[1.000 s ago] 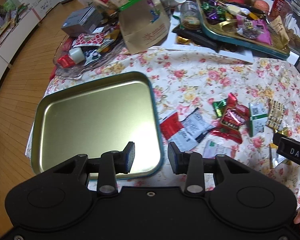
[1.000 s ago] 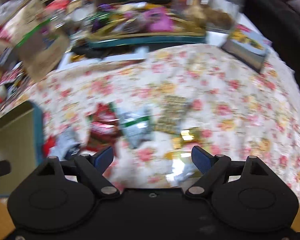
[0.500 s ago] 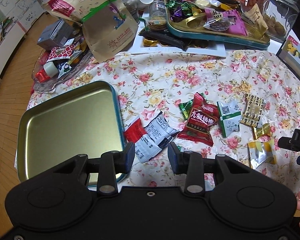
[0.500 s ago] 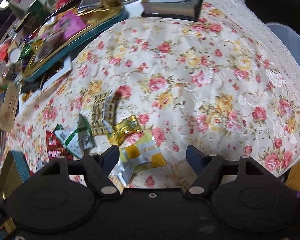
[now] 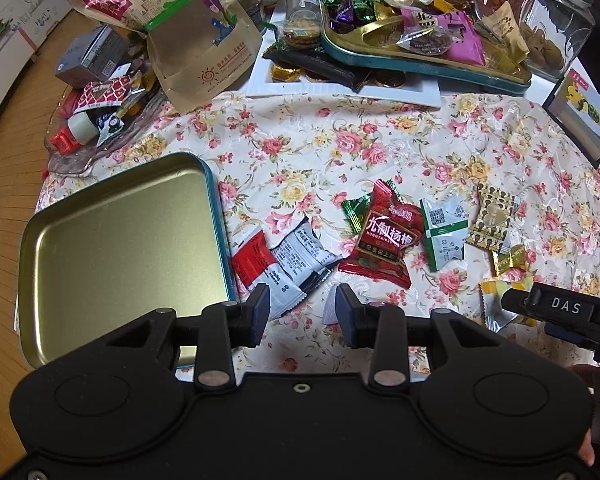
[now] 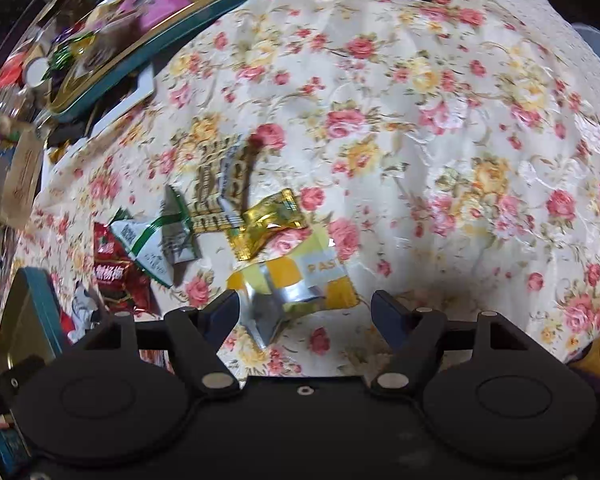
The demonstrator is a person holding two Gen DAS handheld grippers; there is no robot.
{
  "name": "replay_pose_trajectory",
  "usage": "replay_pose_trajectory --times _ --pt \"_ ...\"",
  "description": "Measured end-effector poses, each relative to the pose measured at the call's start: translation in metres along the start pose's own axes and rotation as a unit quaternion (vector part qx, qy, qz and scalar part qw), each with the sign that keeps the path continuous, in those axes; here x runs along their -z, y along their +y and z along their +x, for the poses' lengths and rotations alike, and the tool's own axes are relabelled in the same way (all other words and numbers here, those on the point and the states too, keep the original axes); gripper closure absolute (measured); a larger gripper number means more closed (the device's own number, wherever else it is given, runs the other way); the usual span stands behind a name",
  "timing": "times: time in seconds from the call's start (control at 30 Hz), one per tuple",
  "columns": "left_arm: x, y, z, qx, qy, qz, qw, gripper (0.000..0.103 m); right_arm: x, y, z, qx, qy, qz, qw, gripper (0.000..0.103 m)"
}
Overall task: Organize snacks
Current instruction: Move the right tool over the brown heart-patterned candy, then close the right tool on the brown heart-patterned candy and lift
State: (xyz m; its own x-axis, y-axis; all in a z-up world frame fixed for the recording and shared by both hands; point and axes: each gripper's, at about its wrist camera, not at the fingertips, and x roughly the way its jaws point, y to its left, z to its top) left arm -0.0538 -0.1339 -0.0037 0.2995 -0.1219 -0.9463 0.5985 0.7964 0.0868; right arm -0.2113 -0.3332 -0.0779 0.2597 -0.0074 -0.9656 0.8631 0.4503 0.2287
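Step in hand: picking loose snacks off the table for the empty tin tray; none is in the tray yet.

The right hand-held gripper points steeply down over the yellow-and-silver packet. Its jaws have just been narrowing and stand apart, one to each side of the packet's near end, the pads not yet pressing on it. A gold candy touches the packet's far edge, so the next move likely calls for a short descent and a clean close on the packet alone.

The left hand-held gripper also points steeply down, jaws apart and empty, above the cloth just beside the tray's right edge. A red-and-white packet lies just ahead of its left finger; a red packet and a green-and-white packet lie further on, well apart from the tray.
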Motion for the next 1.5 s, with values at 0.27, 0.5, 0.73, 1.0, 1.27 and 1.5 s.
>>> replay_pose_trajectory --times 0.27,0.5,0.73,1.0,1.27,1.5 --pt "-0.009 0.014 -0.008 0.022 -0.008 -0.022 0.9995 0.056 -0.008 0.008 -0.009 -0.014 -0.035 0.005 0.999 0.028" --pt "-0.016 0.031 -0.018 0.040 -0.017 -0.056 0.9975 0.061 -0.018 0.027 -0.015 -0.023 -0.104 0.024 0.994 0.028" --pt "-0.016 0.052 -0.020 0.044 -0.014 -0.076 0.9961 0.061 -0.031 0.046 0.010 0.017 -0.159 0.026 0.987 0.030" --pt "-0.015 0.069 -0.020 0.046 -0.012 -0.093 0.9946 0.061 -0.034 0.056 0.032 0.019 -0.131 0.033 0.991 0.031" --pt "-0.011 0.070 -0.021 0.047 -0.017 -0.083 0.9953 0.061 -0.030 0.074 0.046 0.054 -0.126 -0.017 0.990 0.031" --pt "-0.011 0.076 -0.021 0.046 -0.020 -0.089 0.9948 0.061 -0.027 0.072 0.045 0.060 -0.133 -0.037 0.989 0.052"
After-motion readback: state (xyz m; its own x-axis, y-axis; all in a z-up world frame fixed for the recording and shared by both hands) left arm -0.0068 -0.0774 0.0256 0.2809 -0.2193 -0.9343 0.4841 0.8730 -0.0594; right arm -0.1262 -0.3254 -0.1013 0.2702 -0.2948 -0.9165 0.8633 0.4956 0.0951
